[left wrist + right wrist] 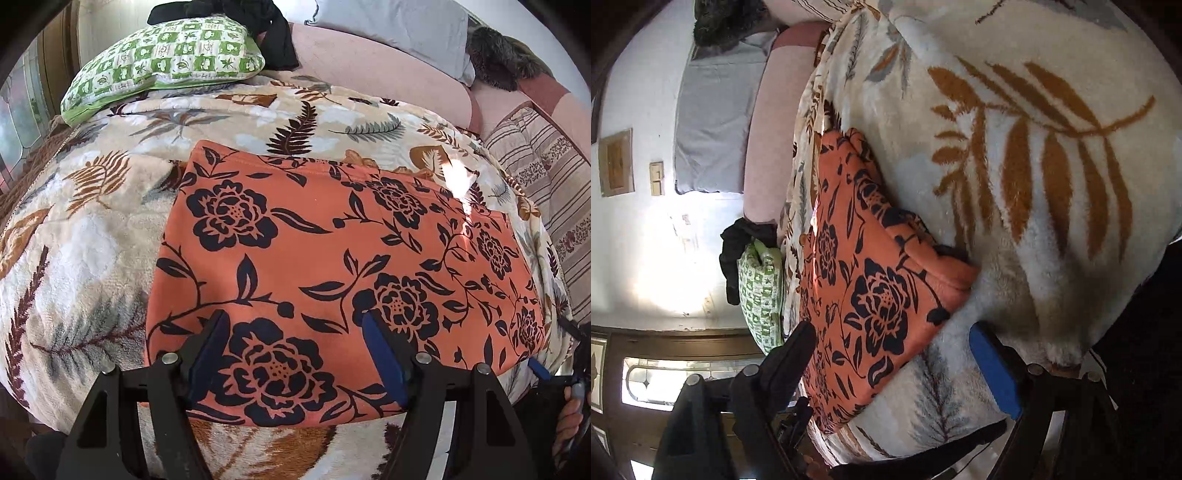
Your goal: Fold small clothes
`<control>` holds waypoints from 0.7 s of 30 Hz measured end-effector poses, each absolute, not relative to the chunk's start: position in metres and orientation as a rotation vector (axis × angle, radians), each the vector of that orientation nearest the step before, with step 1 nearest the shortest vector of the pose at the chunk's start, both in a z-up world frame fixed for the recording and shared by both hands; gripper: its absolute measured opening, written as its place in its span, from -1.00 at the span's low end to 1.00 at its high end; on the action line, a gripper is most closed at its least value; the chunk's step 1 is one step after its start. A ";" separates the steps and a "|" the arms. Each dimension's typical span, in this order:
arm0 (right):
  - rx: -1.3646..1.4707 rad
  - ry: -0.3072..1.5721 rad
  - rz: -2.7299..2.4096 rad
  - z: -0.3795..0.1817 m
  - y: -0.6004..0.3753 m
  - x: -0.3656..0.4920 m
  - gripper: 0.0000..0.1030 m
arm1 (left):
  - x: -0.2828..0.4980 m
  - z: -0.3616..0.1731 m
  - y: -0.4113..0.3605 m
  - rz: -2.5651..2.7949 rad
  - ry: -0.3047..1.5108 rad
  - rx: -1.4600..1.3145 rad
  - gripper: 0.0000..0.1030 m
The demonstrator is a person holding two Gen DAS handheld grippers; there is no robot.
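- The orange flowered garment lay flat on the leaf-print blanket of the bed, its long axis running side to side in the left wrist view.
- The left tool hung directly over the garment's near edge, jaws apart, gripping nothing.
- The right tool stood off the garment's end, rolled on its side, jaws wide and empty around a corner.
- Judged from this, the left hand was nearer the near hem; the right was better placed for the side edge.

A leaf-print blanket covers the bed, bearing the orange floral garment.
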State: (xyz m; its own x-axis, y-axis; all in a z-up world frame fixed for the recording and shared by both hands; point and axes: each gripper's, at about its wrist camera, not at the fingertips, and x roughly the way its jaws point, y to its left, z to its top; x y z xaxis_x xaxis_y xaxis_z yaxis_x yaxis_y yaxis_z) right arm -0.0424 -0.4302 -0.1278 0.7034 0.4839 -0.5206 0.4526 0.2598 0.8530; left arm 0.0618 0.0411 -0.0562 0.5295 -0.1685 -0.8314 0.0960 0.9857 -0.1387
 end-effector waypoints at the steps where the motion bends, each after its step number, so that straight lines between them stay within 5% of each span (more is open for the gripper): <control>1: 1.360 0.843 0.038 -0.125 -0.432 -0.040 0.71 | 0.061 -0.056 0.040 -0.160 0.998 -0.074 0.45; 5: 1.345 0.848 0.020 -0.126 -0.438 -0.028 0.68 | 0.060 -0.055 0.038 -0.155 0.999 -0.071 0.45; 7: 1.322 0.856 0.020 -0.125 -0.440 -0.024 0.38 | 0.060 -0.055 0.037 -0.151 0.999 -0.060 0.45; 8: 1.306 0.861 0.011 -0.123 -0.440 -0.023 -0.38 | 0.060 -0.056 0.036 -0.149 1.001 -0.050 0.45; 9: 1.288 0.856 -0.007 -0.118 -0.440 -0.026 -0.81 | 0.060 -0.056 0.036 -0.149 1.000 -0.043 0.45; 13: 1.044 0.842 -0.023 -0.078 -0.418 -0.026 -0.81 | 0.063 -0.063 0.033 -0.139 1.009 -0.017 0.45; 17: 1.162 0.952 -0.067 -0.124 -0.429 -0.025 -0.70 | 0.065 -0.077 0.032 -0.145 1.037 0.002 0.45; 19: 1.139 0.934 -0.060 -0.108 -0.434 -0.029 -0.41 | 0.063 -0.078 0.032 -0.146 1.025 0.009 0.49; 21: 1.052 0.883 -0.066 -0.083 -0.439 -0.032 0.56 | 0.063 -0.079 0.032 -0.153 1.017 0.012 0.55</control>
